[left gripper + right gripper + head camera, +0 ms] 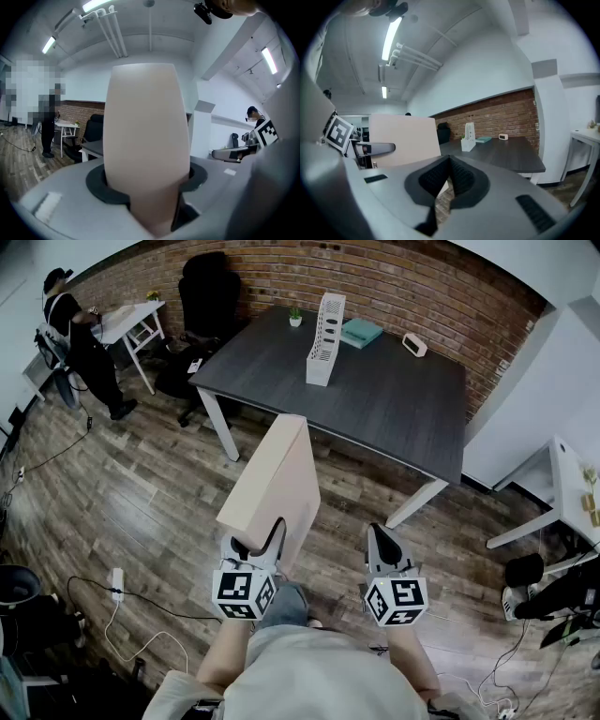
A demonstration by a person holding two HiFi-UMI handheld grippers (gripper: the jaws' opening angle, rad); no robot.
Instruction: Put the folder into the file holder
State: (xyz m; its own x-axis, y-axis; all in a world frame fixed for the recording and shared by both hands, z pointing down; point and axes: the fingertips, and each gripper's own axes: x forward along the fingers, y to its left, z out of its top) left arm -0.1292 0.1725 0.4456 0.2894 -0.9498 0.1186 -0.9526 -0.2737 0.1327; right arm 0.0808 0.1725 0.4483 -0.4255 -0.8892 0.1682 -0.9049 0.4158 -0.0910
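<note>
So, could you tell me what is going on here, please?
A person holds a beige folder clamped in the left gripper. The right gripper is shut and empty. The white file holder stands on the dark table ahead, well apart from the folder, so the folder is not yet in it.

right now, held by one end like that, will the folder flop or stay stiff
Probably stiff: the folder juts straight out from the left gripper, clamped only at its near end, with no visible sag. Likely light for its size, since one gripper alone carries it. Its faces look smooth, so it might slip in the fingers.
</note>
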